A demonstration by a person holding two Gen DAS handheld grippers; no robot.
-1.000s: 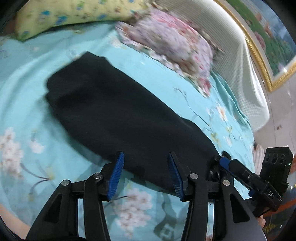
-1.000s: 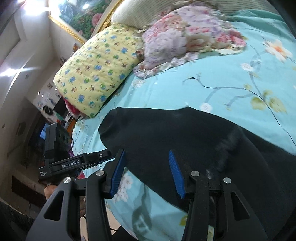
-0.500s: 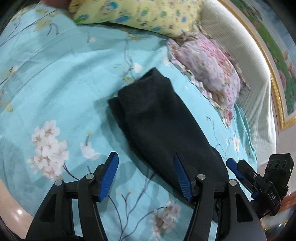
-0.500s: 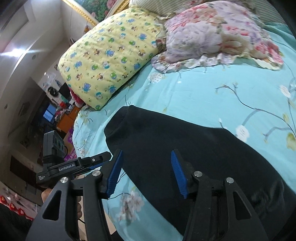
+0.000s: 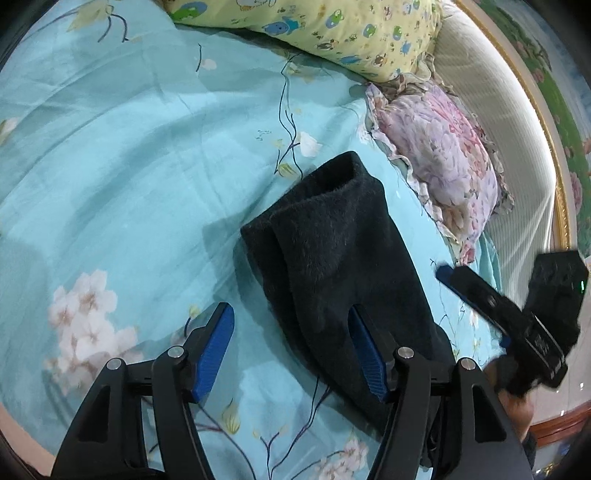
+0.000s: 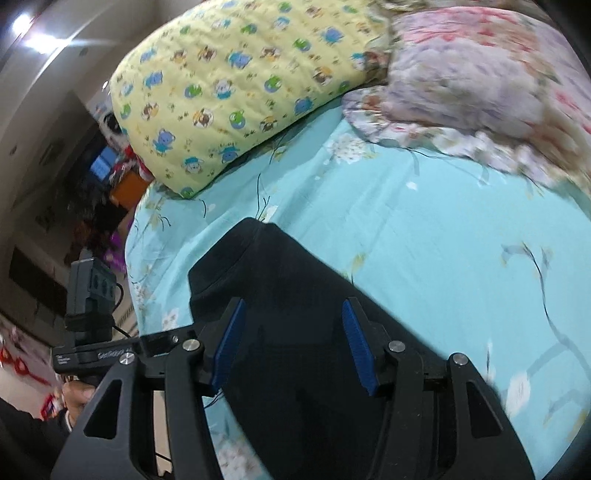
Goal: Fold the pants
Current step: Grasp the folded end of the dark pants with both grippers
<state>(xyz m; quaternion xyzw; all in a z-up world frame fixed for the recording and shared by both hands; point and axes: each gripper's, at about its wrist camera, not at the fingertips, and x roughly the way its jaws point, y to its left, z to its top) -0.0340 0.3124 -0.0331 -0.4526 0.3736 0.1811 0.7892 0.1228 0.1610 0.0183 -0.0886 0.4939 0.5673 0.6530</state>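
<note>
The black fleecy pants (image 5: 340, 266) lie folded lengthwise on the turquoise flowered bedsheet (image 5: 122, 173), with both leg ends stacked at the far end. My left gripper (image 5: 291, 350) is open and empty, held above the near part of the pants. My right gripper (image 6: 293, 345) is open and empty over the pants (image 6: 288, 280) in the right wrist view. The right gripper also shows at the right edge of the left wrist view (image 5: 476, 291), and the left one at the left edge of the right wrist view (image 6: 88, 347).
A yellow cartoon-print pillow (image 5: 332, 33) and a pink flowered pillow (image 5: 443, 158) lie at the head of the bed by the cream headboard (image 5: 517, 162). The bed's edge and cluttered room furniture (image 6: 92, 192) are at the left in the right wrist view.
Both grippers have pulled back and risen from the pants, staying open. The pants now appear smaller and farther off in the left wrist view, with the stacked leg ends in full sight.
</note>
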